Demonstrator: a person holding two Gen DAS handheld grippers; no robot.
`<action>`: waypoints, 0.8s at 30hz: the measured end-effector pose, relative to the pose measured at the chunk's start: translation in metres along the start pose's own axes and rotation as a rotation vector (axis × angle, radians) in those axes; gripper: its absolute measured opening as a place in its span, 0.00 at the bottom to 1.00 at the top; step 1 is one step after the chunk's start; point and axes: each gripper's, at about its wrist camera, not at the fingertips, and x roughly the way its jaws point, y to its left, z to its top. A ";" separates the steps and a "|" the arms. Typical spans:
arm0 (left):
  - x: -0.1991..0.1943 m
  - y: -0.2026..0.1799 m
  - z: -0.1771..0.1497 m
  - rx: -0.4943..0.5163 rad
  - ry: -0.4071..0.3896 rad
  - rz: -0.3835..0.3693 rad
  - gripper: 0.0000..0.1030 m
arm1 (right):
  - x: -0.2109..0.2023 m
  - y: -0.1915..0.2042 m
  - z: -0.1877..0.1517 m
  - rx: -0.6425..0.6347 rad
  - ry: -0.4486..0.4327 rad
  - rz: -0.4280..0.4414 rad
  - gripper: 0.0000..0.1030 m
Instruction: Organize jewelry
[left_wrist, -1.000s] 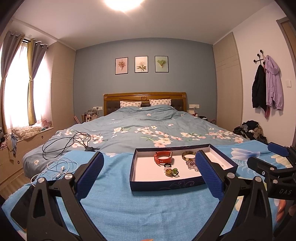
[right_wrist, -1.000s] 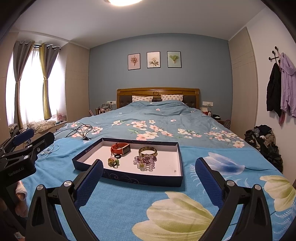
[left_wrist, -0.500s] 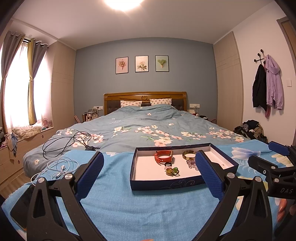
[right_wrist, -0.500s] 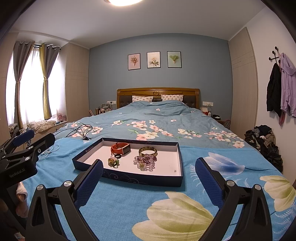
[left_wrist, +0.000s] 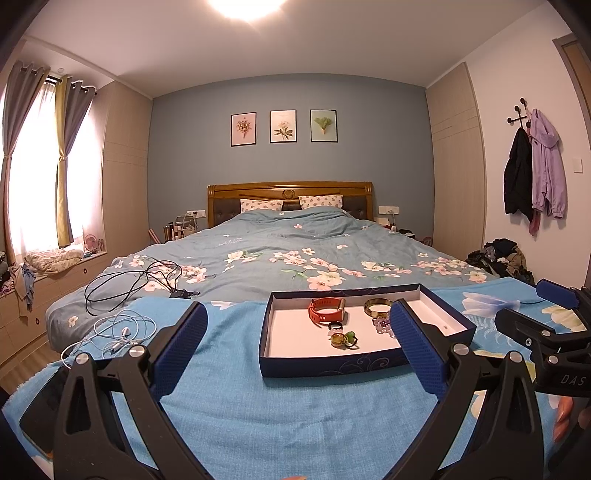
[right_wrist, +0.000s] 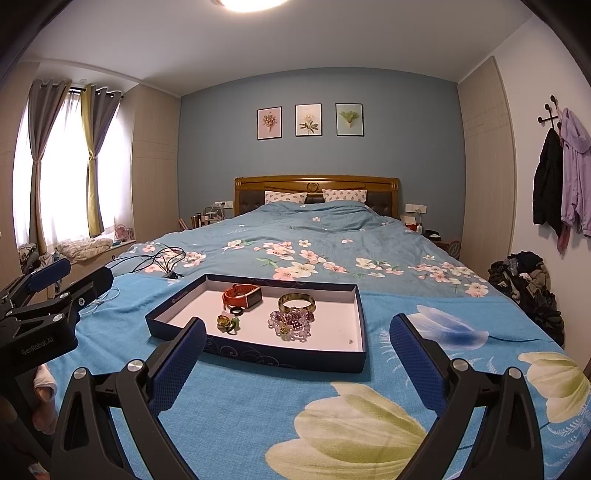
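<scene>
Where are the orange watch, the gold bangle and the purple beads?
watch (right_wrist: 242, 296), right wrist view, on its orange strap.
bangle (right_wrist: 296, 302), right wrist view, on its near rim.
beads (right_wrist: 291, 322), right wrist view, middle of the heap.

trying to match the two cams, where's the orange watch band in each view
Left wrist: orange watch band right of centre, at the back of the tray.
Right wrist: it sits left of centre, again at the tray's far side.
Shared landmark: the gold bangle just right of it in both.
</scene>
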 end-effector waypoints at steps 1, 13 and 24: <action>0.000 0.000 0.000 0.000 0.000 0.000 0.94 | 0.000 0.000 0.000 0.000 0.000 0.001 0.93; 0.000 0.000 -0.003 0.001 0.002 -0.001 0.94 | 0.000 0.000 0.000 0.001 -0.001 0.001 0.93; 0.001 0.000 -0.005 0.003 0.002 -0.004 0.94 | -0.001 0.002 0.001 -0.002 0.001 0.003 0.93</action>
